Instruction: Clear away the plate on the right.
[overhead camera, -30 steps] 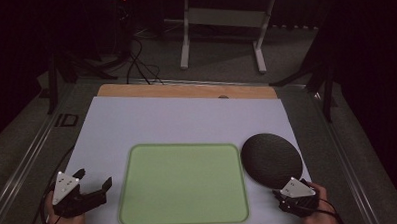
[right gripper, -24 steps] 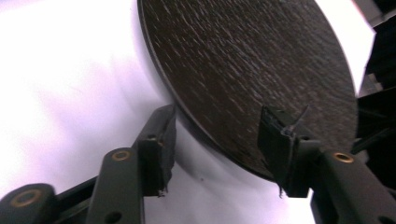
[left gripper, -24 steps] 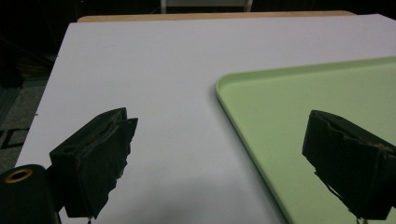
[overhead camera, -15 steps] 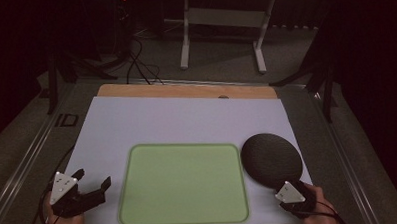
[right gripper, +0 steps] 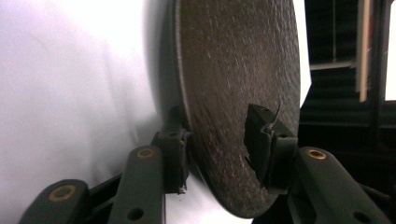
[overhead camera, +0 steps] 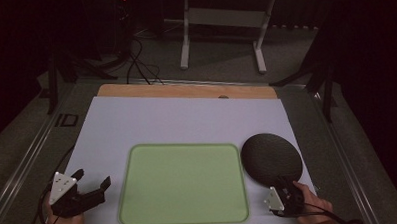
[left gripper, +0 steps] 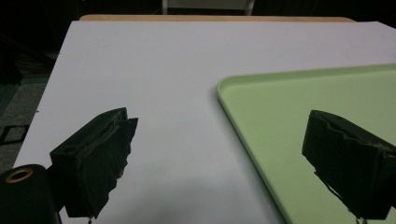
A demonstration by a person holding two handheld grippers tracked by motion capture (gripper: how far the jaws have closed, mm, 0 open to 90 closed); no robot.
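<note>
High view: a light green tray (overhead camera: 183, 182) lies on the white bench (overhead camera: 177, 120), near its front edge. Just to the right of the tray lies a dark round plate (overhead camera: 271, 158), its left edge close beside the tray's right rim. The right hand-held gripper (overhead camera: 281, 184) sits at the plate's near edge, with the person's hand (overhead camera: 312, 205) behind it. To the left of the tray, the left hand-held gripper (overhead camera: 91, 181) hovers over bare bench, its jaws spread with nothing between them.

Left gripper view: the two black jaws of the left hand-held gripper (left gripper: 219, 163) stand wide apart. One is over the white bench (left gripper: 163, 84), the other over the near left corner of the tray (left gripper: 299, 107); the tray's rim runs between them.

Right gripper view: the plate (right gripper: 233, 88) stands on edge in this turned picture, its speckled dark face toward the right. The right hand-held gripper (right gripper: 218, 154) straddles the plate's rim, one jaw under it against the bench (right gripper: 70, 93), the other over its top face. The jaws have just been closing with the rim between them; whether the pads already press on it, I cannot tell.
</note>
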